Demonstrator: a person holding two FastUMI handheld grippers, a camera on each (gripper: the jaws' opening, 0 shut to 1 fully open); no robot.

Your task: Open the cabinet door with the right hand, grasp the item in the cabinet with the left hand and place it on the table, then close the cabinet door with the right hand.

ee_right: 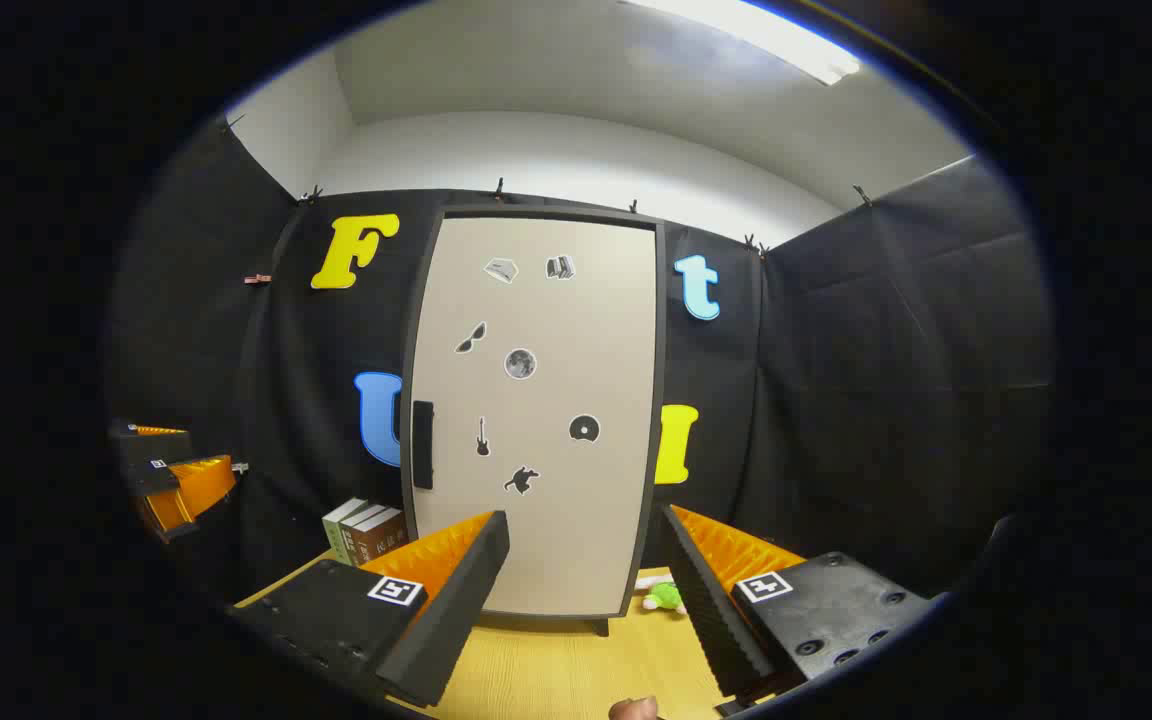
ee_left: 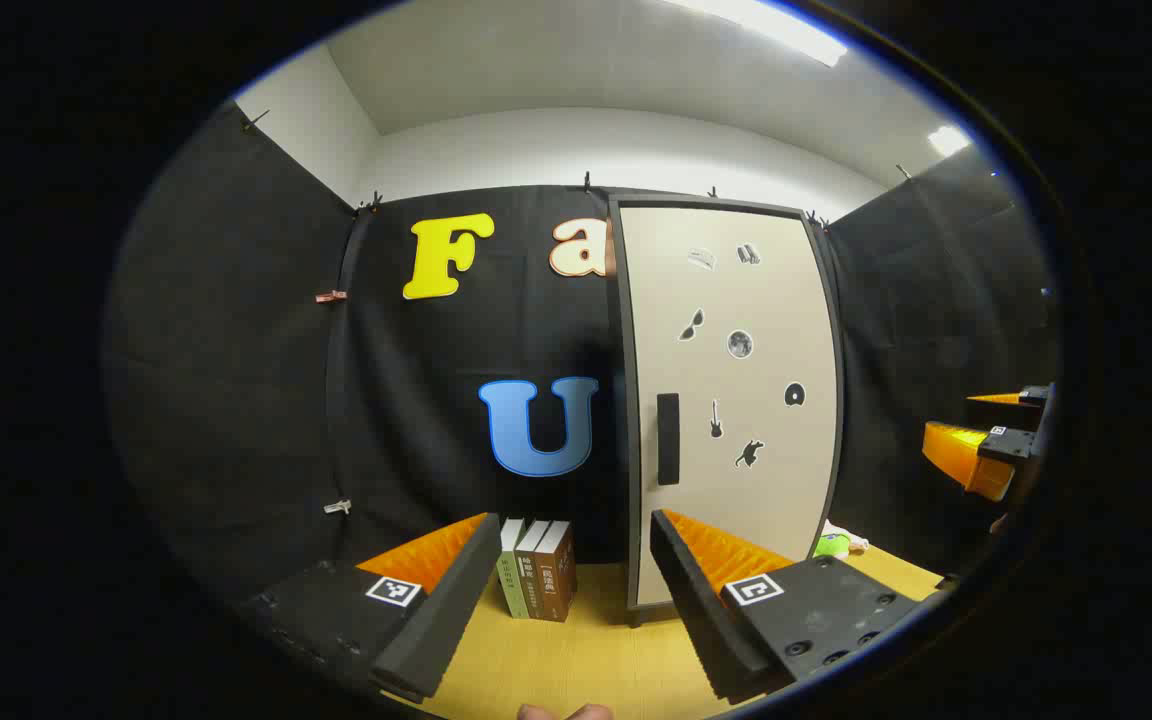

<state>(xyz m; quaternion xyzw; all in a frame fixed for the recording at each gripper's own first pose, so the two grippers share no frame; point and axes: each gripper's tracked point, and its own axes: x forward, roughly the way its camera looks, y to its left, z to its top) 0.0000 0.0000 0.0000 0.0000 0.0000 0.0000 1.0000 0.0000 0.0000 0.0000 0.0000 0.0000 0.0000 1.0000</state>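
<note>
The tall beige cabinet door with a dark frame (ee_right: 536, 420) is standing closed at the far side of the yellow wooden table (ee_right: 576, 670), so the item inside is staying hidden. The left gripper (ee_left: 576, 590) and right gripper (ee_right: 586, 590) are both hovering released (fingers spread wide), well apart from the black handle (ee_right: 423, 445). Three upright books (ee_left: 539, 582) are standing just left of the cabinet.

Closed cabinet door (ee_right: 536, 420), dark handle (ee_right: 423, 445) on its left edge, right hand-held gripper (ee_right: 586, 600) open, possibly a green toy (ee_right: 664, 597) beside it
</note>
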